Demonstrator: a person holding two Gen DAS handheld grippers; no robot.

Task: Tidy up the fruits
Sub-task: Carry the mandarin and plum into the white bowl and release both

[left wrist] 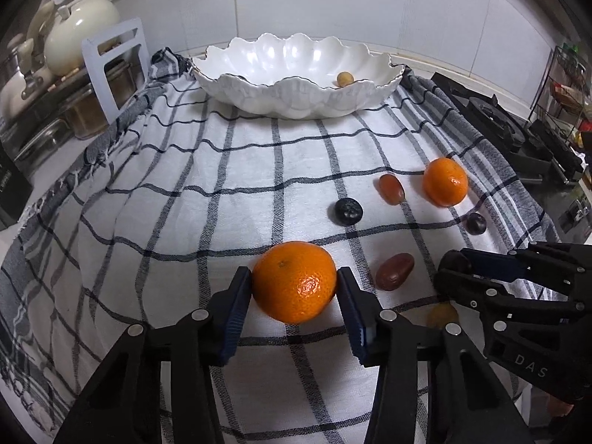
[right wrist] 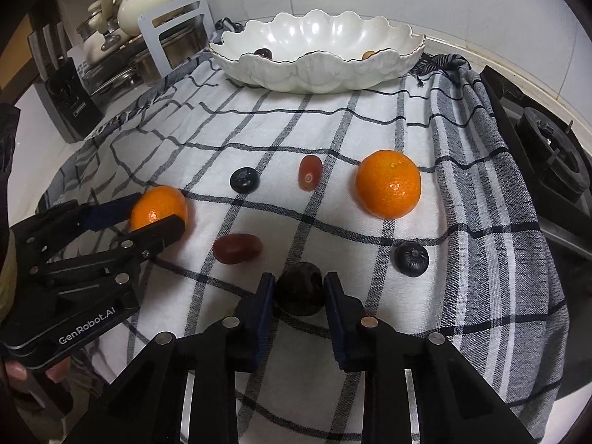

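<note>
My left gripper (left wrist: 295,283) is shut on an orange mandarin (left wrist: 295,281) that rests on the checked cloth (left wrist: 185,192); it also shows in the right wrist view (right wrist: 159,209). My right gripper (right wrist: 299,288) is shut on a dark plum (right wrist: 300,288), low on the cloth. A second mandarin (right wrist: 388,188), two red grape tomatoes (right wrist: 238,248) (right wrist: 310,172) and two dark blueberries (right wrist: 244,180) (right wrist: 411,259) lie loose on the cloth. The white scalloped bowl (right wrist: 325,70) at the back holds a dark fruit (right wrist: 263,53) and a small yellow fruit (left wrist: 345,78).
A dish rack with pots and a cream teapot (left wrist: 81,33) stands at the back left. A black gas hob (right wrist: 551,155) lies to the right of the cloth. A yellowish fruit (left wrist: 442,314) lies under the right gripper's body in the left wrist view.
</note>
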